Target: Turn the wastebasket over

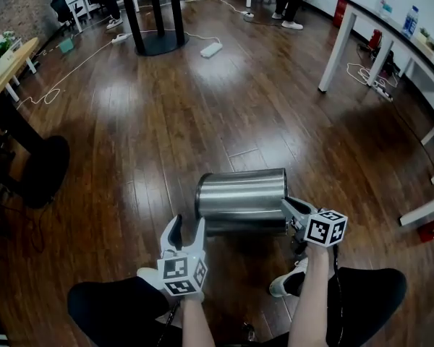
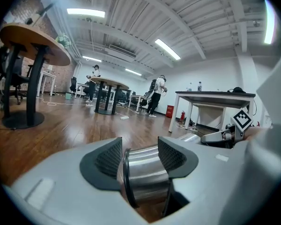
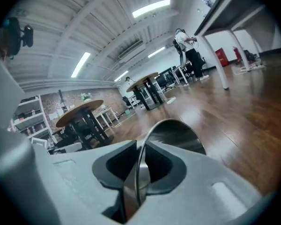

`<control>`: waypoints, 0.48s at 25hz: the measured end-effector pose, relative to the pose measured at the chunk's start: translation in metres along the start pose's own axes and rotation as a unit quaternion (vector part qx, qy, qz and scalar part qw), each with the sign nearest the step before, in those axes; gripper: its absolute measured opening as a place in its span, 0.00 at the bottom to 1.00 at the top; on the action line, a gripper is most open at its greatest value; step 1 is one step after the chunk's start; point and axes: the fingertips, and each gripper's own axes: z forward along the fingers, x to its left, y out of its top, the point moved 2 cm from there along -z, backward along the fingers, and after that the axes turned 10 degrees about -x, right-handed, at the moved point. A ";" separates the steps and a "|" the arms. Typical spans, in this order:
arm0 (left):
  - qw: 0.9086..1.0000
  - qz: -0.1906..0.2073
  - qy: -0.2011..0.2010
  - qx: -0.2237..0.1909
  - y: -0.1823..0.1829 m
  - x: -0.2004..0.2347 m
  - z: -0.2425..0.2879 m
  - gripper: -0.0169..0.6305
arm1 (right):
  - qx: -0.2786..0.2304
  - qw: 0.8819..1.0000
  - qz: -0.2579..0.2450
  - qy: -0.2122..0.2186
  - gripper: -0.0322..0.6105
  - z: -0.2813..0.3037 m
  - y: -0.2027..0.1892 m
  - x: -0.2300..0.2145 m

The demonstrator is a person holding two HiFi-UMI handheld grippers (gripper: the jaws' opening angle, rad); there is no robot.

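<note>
A shiny steel wastebasket (image 1: 242, 197) lies on its side just above the wooden floor, between my two grippers. My right gripper (image 1: 291, 212) is shut on the thin rim at the wastebasket's right end; in the right gripper view the rim (image 3: 139, 172) is pinched edge-on between the pads, with the basket's wall (image 3: 175, 135) beyond. My left gripper (image 1: 188, 227) stands open in front of the basket's left end. In the left gripper view the steel body (image 2: 147, 172) shows between the spread jaws, apart from the pads, and the right gripper (image 2: 222, 137) shows at the right.
The person's knees and a white shoe (image 1: 286, 284) are right below the basket. A black chair base (image 1: 43, 168) stands at the left, a round table's black base (image 1: 155, 43) at the far left, and white table legs (image 1: 338, 49) at the right. A power strip (image 1: 211, 49) and cables lie on the floor.
</note>
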 end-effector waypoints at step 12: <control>1.000 0.004 -0.026 0.014 -0.008 -0.037 0.012 0.43 | 0.196 0.972 -0.054 -0.115 0.18 -0.053 -0.070 -0.059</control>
